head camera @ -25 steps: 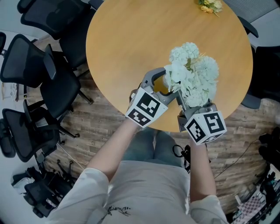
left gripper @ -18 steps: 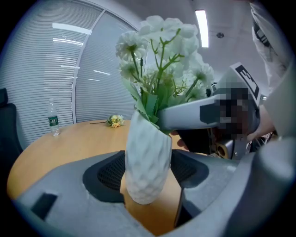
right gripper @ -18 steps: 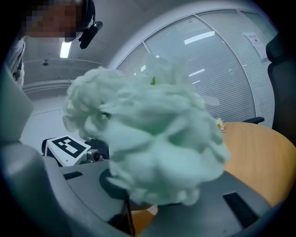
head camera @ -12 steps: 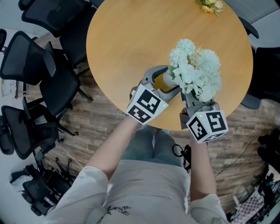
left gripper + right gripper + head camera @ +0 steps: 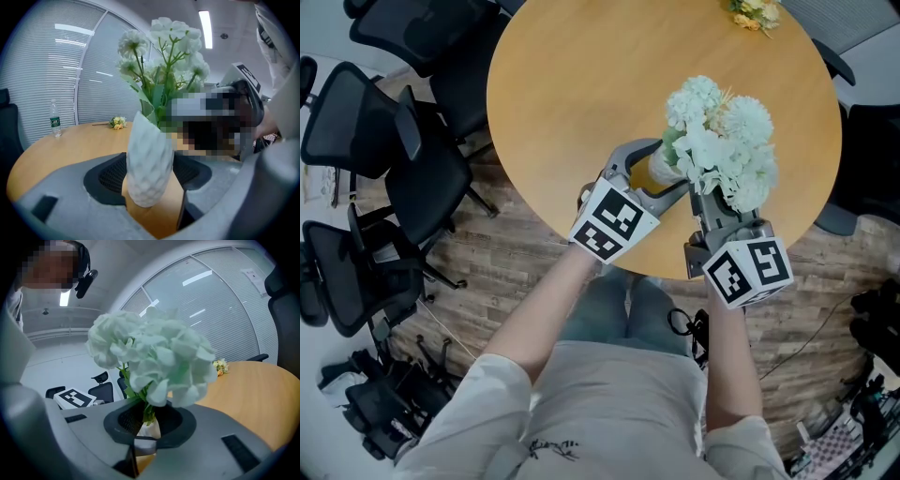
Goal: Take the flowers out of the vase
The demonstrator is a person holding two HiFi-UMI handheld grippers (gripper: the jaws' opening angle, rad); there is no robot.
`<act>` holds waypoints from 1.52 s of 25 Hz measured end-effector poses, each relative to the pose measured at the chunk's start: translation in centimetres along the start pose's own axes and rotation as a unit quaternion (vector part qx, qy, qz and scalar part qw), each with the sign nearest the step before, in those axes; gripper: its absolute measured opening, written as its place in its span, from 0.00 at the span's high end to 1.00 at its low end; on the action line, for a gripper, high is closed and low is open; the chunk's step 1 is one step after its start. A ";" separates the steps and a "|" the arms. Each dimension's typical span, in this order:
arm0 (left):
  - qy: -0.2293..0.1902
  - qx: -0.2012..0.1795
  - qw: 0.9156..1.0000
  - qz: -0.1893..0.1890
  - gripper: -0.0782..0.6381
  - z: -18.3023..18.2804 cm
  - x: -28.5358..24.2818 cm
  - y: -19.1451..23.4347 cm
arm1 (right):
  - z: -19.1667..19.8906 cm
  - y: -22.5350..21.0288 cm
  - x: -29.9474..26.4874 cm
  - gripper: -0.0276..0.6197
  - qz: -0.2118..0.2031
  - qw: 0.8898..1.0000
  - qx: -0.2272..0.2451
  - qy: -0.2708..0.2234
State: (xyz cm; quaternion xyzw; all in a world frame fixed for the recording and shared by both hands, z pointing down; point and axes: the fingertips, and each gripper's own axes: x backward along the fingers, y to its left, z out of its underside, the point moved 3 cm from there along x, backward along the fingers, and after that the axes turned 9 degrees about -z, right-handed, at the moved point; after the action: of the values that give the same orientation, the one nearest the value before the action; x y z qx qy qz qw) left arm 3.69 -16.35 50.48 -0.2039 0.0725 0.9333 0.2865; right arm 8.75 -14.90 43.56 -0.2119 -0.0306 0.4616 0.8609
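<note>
**White flowers (image 5: 150,359) gripped at the stems, vase braced**

Position: the flowers stand in a pale dimpled vase (image 5: 146,154) near the close edge of the round wooden table (image 5: 581,84). None has been lifted out yet.

My left claw (image 5: 654,176) is clamped round the vase's belly. Its pads look to be pressing both flanks, though the wide lens makes the contact hard to confirm.

My right claw (image 5: 149,420) has just been closing and now pinches the green stems (image 5: 148,411) directly above the vase mouth, with the blooms fanned out over the jaws.

Handling, in my judgement:
- The bunch is light and top-heavy, with soft heads that would crush and thin stems that would bend or slip.
- The right place to hold is the bundled stems low down, never the blooms.
- The vase looks hard, smooth and breakable, so a firm brace is warranted.
- Draw straight up along the neck, since a sideways pull could tip the vase or snag the leaves.
</note>
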 end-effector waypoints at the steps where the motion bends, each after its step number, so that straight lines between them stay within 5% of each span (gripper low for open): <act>1: 0.000 0.001 1.000 -0.001 0.45 0.1 0.1 0.1 | -0.1 0.1 0.0 0.88 -0.001 1.000 -0.001 -0.002; 38: 0.026 0.003 1.000 -0.001 0.45 0.4 -0.3 0.0 | -7.4 1.2 3.7 0.89 -0.019 0.999 0.011 -0.035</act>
State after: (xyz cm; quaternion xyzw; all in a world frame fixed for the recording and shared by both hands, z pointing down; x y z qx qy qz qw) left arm 3.78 -16.35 51.01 -0.2275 0.0826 0.9272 0.2858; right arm 11.75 -13.77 35.86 -0.1860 -0.0596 0.4524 0.8702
